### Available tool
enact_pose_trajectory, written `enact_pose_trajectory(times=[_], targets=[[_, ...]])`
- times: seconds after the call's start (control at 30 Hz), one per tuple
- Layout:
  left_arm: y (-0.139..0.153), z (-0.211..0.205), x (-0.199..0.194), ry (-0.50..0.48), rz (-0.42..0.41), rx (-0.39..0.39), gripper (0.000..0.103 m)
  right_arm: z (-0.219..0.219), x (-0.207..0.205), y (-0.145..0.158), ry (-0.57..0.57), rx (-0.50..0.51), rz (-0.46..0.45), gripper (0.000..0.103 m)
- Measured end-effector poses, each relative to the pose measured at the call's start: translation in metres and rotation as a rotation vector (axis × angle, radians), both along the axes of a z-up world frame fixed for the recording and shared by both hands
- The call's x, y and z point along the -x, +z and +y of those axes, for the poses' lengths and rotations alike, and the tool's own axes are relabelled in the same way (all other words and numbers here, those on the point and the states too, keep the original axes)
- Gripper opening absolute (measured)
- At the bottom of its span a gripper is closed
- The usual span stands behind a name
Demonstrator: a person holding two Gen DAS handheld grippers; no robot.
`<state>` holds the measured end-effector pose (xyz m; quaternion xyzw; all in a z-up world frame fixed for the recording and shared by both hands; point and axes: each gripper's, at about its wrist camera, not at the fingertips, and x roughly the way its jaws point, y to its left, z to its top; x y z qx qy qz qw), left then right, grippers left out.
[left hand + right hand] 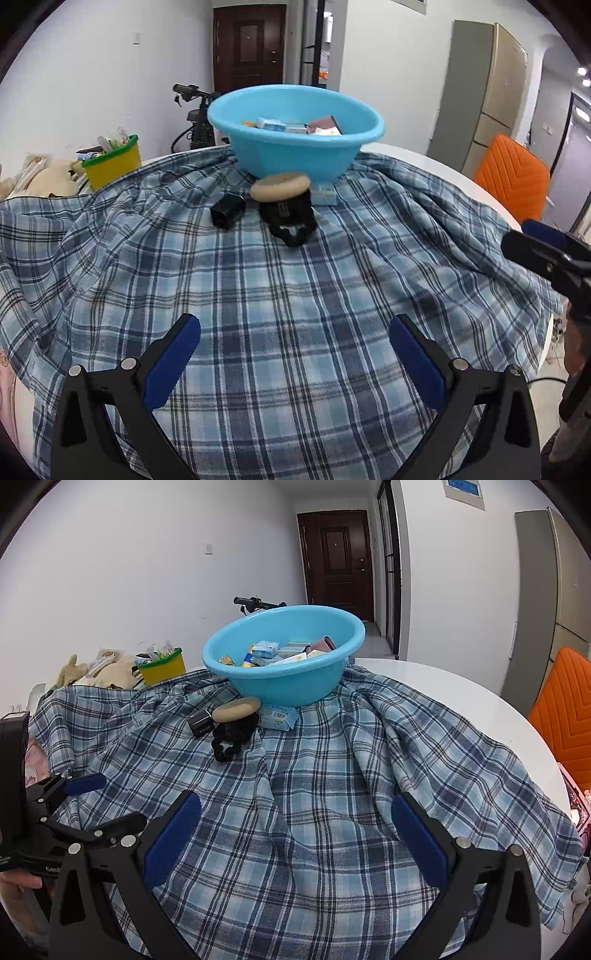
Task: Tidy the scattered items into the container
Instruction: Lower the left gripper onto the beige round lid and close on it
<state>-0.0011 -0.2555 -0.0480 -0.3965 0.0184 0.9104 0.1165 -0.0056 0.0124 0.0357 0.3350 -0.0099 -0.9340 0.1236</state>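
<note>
A light blue basin (295,155) (284,681) stands at the far side of the plaid cloth and holds several small boxes and packets. In front of it lie a beige round sponge (280,186) (236,708) on top of a black hair scrunchie (290,219) (231,736), a small black box (228,211) (201,722) to their left, and a pale blue packet (325,194) (277,717) to their right. My left gripper (295,354) is open and empty, well short of these items. My right gripper (295,834) is open and empty too.
A blue plaid cloth (258,295) (351,757) covers a round white table (461,686). A yellow bin (112,164) (162,670) and plush toys (110,672) sit at the far left. An orange chair (513,177) (565,716) stands at the right.
</note>
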Motion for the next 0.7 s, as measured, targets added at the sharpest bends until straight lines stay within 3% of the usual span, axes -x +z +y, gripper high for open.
enact_pose_trajectory(times=[0.27, 0.4, 0.53, 0.63, 0.7], targets=[[0.022, 0.004, 0.032, 0.005, 0.086, -0.015, 0.103, -0.009, 0.031, 0.01, -0.023, -0.057, 0.039, 0.103], [0.009, 0.013, 0.072, -0.028, 0.096, -0.026, 0.103, -0.012, 0.06, 0.005, -0.052, -0.089, 0.043, 0.103], [-0.008, 0.015, 0.117, -0.064, 0.085, -0.104, 0.103, -0.012, 0.085, -0.002, -0.058, -0.096, 0.032, 0.103], [-0.014, 0.018, 0.146, -0.078, 0.079, -0.101, 0.103, -0.009, 0.1, -0.006, -0.075, -0.1, 0.021, 0.103], [-0.017, 0.023, 0.158, -0.082, 0.089, -0.059, 0.103, -0.008, 0.106, -0.008, -0.074, -0.1, 0.01, 0.103]])
